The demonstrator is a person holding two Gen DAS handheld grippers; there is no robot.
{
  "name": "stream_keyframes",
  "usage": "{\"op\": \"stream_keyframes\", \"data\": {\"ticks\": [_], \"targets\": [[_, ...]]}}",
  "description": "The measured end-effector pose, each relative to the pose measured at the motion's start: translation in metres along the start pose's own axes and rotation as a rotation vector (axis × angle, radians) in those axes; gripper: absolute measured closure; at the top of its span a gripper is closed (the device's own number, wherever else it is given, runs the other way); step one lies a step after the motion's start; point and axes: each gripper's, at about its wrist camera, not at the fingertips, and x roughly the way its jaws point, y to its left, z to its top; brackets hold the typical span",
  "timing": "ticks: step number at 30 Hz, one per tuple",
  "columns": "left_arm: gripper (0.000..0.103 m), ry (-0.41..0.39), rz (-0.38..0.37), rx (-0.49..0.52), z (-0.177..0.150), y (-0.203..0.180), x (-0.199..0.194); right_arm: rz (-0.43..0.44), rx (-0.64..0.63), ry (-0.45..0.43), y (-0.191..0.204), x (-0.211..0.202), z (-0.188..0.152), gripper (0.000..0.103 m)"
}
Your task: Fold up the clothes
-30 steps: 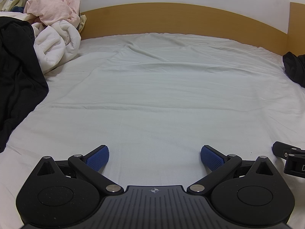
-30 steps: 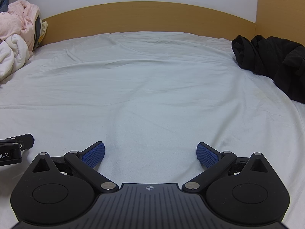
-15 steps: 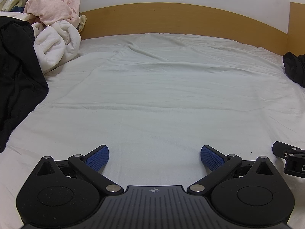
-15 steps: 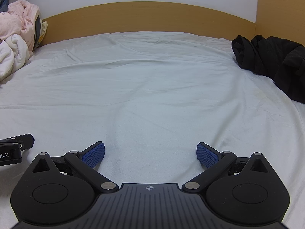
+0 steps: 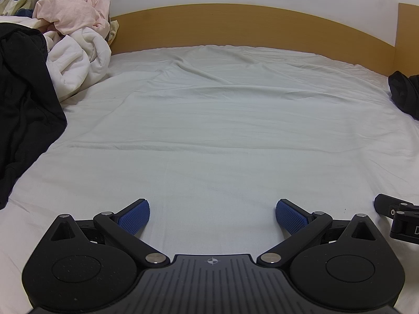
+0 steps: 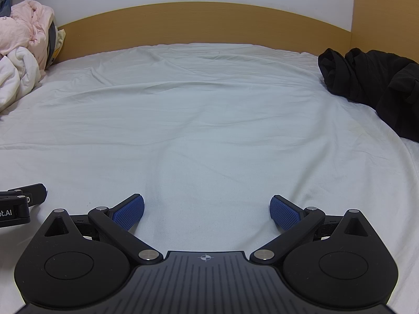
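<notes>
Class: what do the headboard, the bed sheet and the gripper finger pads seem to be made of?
Headboard: wood or wood-look laminate, matte, faint grain. Bed sheet: thin woven cloth, probably cotton, shown by soft creases. Finger pads: blue rubbery material, probably, with fine grid texture.

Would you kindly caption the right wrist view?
Open right gripper over a white bedsheet, black clothes at right.

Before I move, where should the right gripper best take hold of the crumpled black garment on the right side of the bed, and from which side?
Probably the rolled fold at the near-left end of the black garment. It bulges above the white sheet and faces bare bed, so the open right gripper could come from the left, low, and pinch across it.
</notes>
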Motion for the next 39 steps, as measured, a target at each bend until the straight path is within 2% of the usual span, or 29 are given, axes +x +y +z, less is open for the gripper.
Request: {"op": "stream_keyframes", "data": {"ticks": [13, 18, 22, 28, 34, 36, 39], "targets": [[0.000, 0.001, 0.008, -0.004, 0.000, -0.004, -0.001, 0.000, 0.000, 0.000, 0.001, 0.001, 0.001, 0.000], [0.000, 0.006, 0.020, -0.018, 0.001, 0.010, -0.003, 0.000, 0.000, 0.000, 0.001, 0.001, 0.001, 0.000], [0.001, 0.006, 0.097, -0.081, 0.002, 0.038, -0.008, -0.004, -0.006, 0.000, 0.002, 0.000, 0.000, 0.000], [0.001, -0.041, 0.146, -0.166, 0.002, 0.098, -0.027, -0.014, 0.020, 0.005, 0.007, 0.001, 0.001, 0.000], [0.001, -0.058, 0.221, -0.250, -0.002, 0.157, -0.045, 0.156, 0.004, -0.020, 0.035, -0.006, 0.000, 0.000], [0.001, -0.055, 0.262, -0.265, -0.003, 0.172, -0.050, 0.172, -0.020, -0.031, 0.051, -0.006, 0.001, 0.000], [0.001, -0.078, 0.324, -0.212, -0.005, 0.187, -0.057, 0.175, -0.097, -0.042, 0.078, -0.007, 0.007, 0.000]]}}
